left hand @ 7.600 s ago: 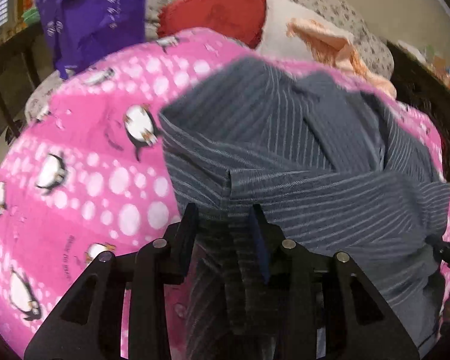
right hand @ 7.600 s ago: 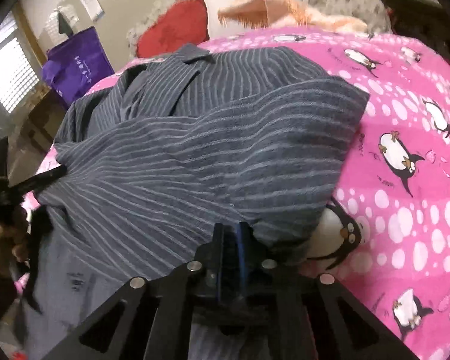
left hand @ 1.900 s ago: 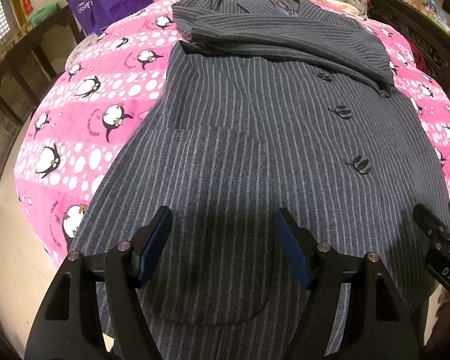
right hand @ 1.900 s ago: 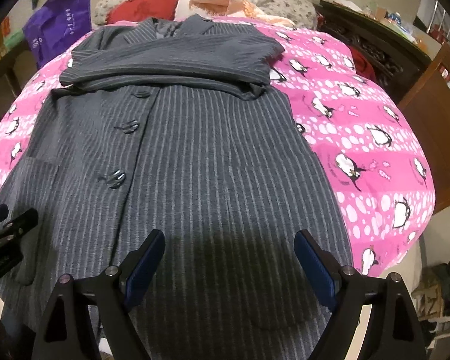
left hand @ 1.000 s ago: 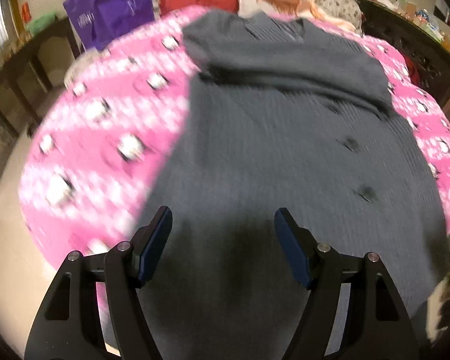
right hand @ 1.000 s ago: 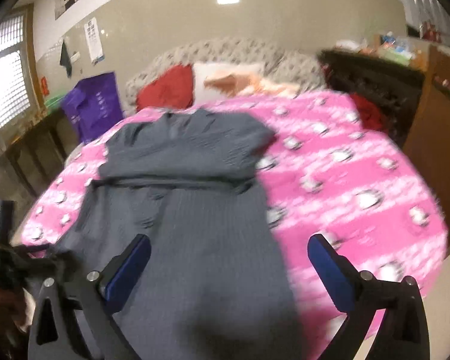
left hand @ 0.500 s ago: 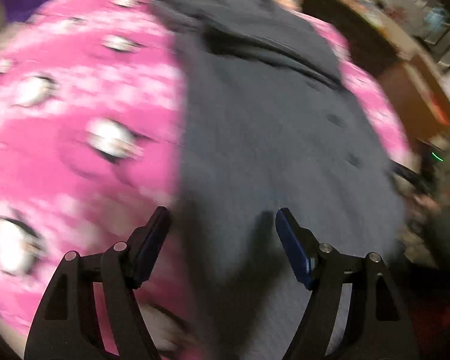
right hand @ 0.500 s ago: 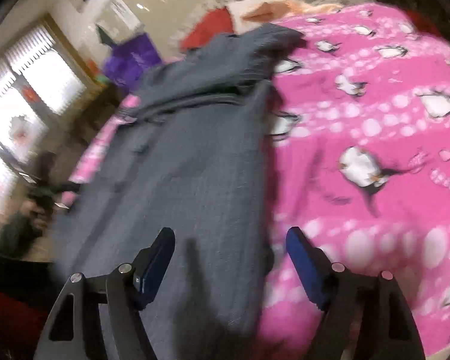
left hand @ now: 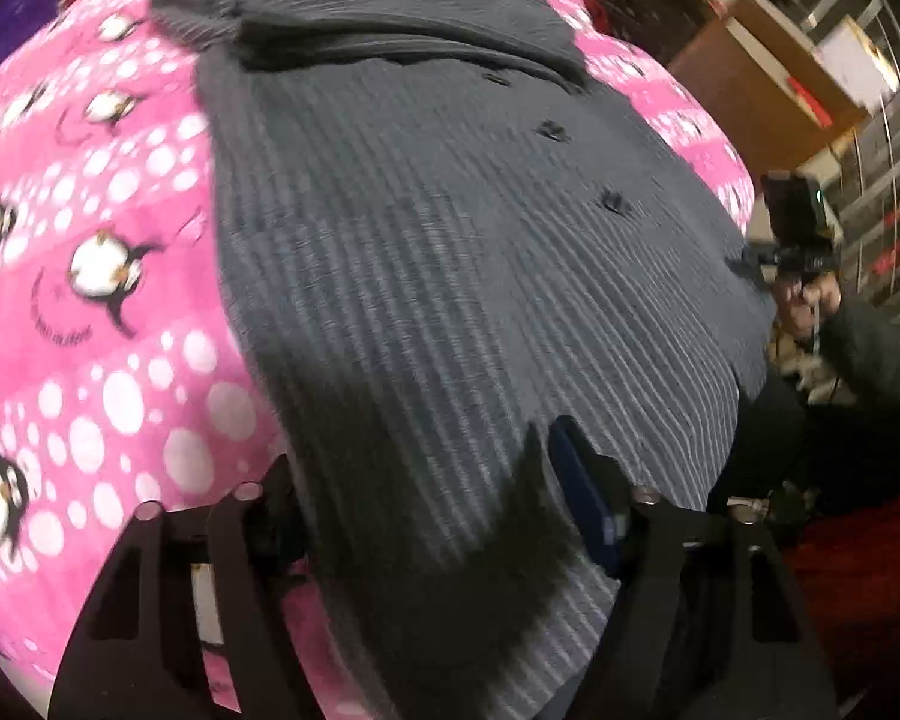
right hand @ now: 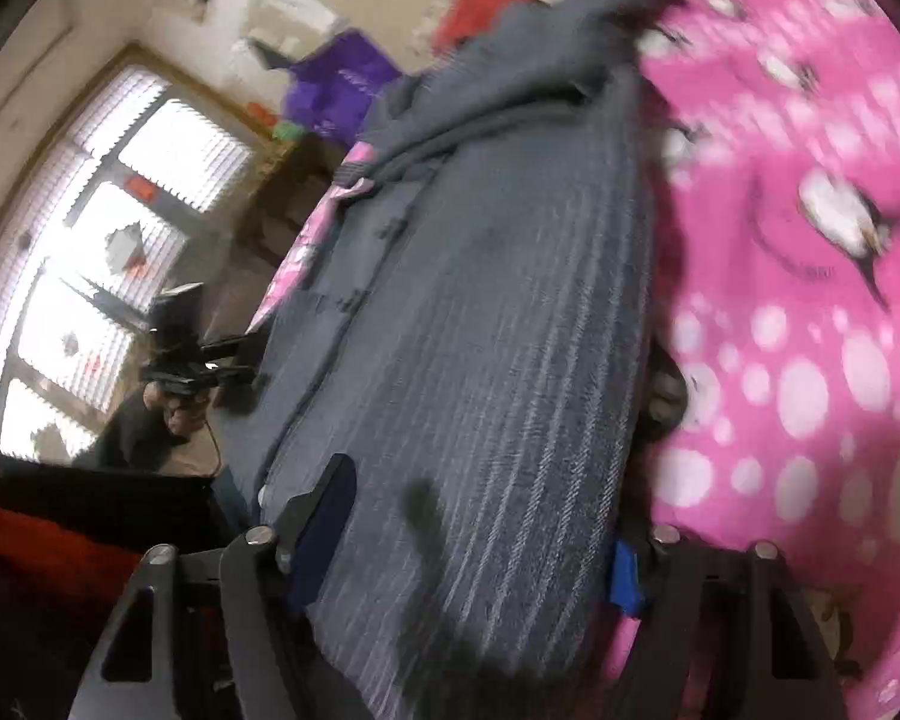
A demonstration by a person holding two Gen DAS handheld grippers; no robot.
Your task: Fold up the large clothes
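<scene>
Lying lengthwise on the pink penguin-print bedspread [left hand: 90, 324], the dark grey pinstriped coat [left hand: 450, 252] has its hem between both tools. The left gripper [left hand: 432, 492] and right gripper [right hand: 480, 516] are closing around hem cloth, pads not yet pressing. Only the right wrist view shows the bright slatted window [right hand: 108, 228]; only the left shows a wooden cabinet [left hand: 762, 84]

Coat [left hand: 450, 228]: flat on bedspread [left hand: 90, 192], sleeves folded across its far end; hem at near bed edge, lying between both tools' fingers.
</scene>
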